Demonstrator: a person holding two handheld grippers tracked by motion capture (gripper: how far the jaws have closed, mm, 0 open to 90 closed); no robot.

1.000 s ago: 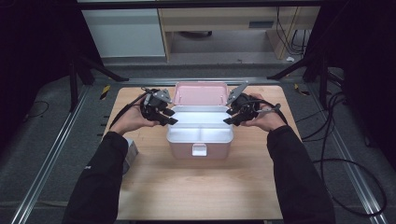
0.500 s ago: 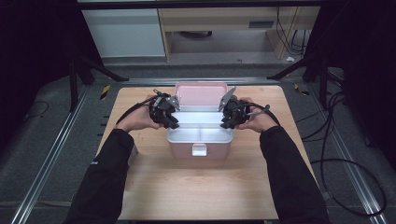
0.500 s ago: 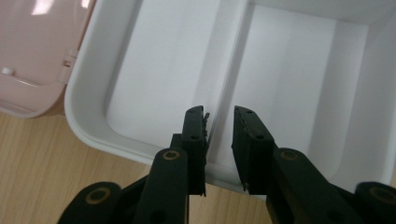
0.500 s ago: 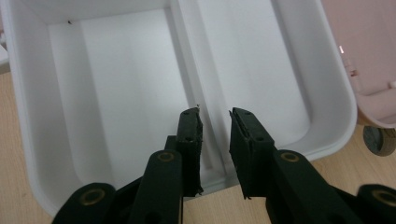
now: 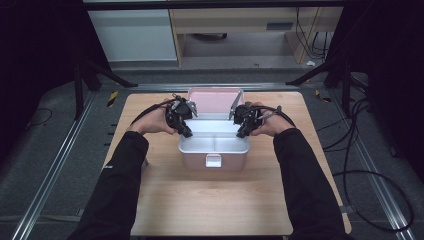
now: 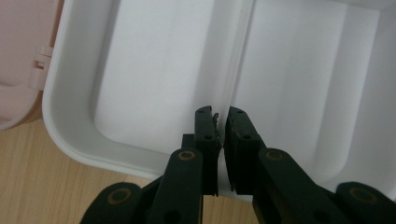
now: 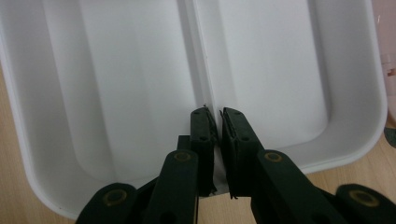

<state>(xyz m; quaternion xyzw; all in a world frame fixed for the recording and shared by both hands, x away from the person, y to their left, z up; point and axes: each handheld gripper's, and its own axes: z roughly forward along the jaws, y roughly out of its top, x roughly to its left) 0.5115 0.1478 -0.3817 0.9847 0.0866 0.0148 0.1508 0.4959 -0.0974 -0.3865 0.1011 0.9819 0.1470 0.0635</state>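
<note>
A pink box (image 5: 195, 161) with its lid (image 5: 215, 99) tipped open at the back stands mid-table and holds a white two-compartment tray (image 5: 215, 148). My left gripper (image 5: 186, 131) is at the tray's left end and my right gripper (image 5: 241, 132) at its right end. In the left gripper view the left gripper (image 6: 223, 114) straddles the tray's (image 6: 140, 70) middle divider (image 6: 238, 56), jaws nearly together on that thin wall. The right gripper (image 7: 214, 114) grips the divider (image 7: 198, 56) of the tray (image 7: 116, 93) the same way. Both pairs of jaws have just been closing.
The box has a white latch (image 5: 213, 161) on its front and sits on a wooden tabletop (image 5: 210, 205). Part of the pink lid (image 6: 18, 56) shows beside the tray. Dark tripod legs (image 5: 95, 75) and cables (image 5: 360, 165) lie on the floor around the table.
Both hands came inward from the box's outer sides to the tray's two ends and dropped slightly. Both pairs of jaws narrowed from wide apart to nearly together.
</note>
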